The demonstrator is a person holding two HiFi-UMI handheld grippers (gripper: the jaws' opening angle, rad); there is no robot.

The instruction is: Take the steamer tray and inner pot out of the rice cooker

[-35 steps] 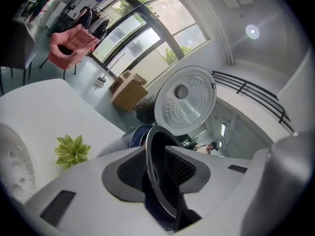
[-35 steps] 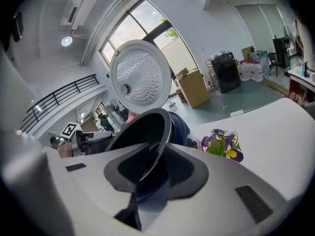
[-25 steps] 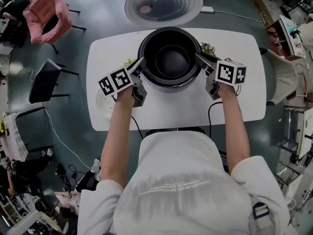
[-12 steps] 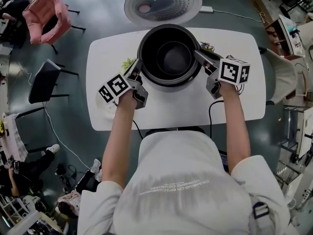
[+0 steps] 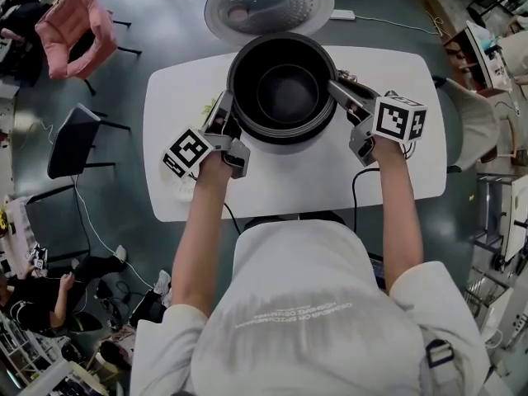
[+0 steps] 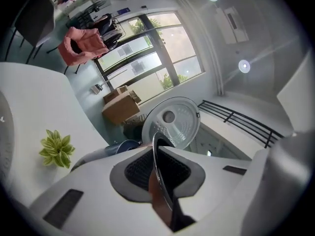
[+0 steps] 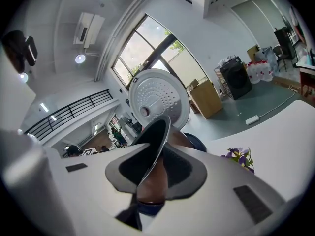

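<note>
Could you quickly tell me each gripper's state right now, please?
Left gripper: fingers just closed on the inner pot, at its rim.
Right gripper: shut on the same rim.

The inner pot (image 5: 285,89) hides most of the rice cooker (image 5: 285,141) beneath it. The head view's top edge cuts off the open lid (image 5: 268,7). A small green plant (image 5: 210,106) on the bench (image 5: 412,172) shows only as a sliver.

inner pot (image 5: 283,89): dark, round, empty, upright. rim pinched on opposite sides by left claw (image 5: 224,110) and right claw (image 5: 337,87). directly above rice cooker (image 5: 285,141) body, mid far edge of tabletop (image 5: 289,184). cooker's white perforated lid (image 5: 272,2) open, tipped back.
</note>
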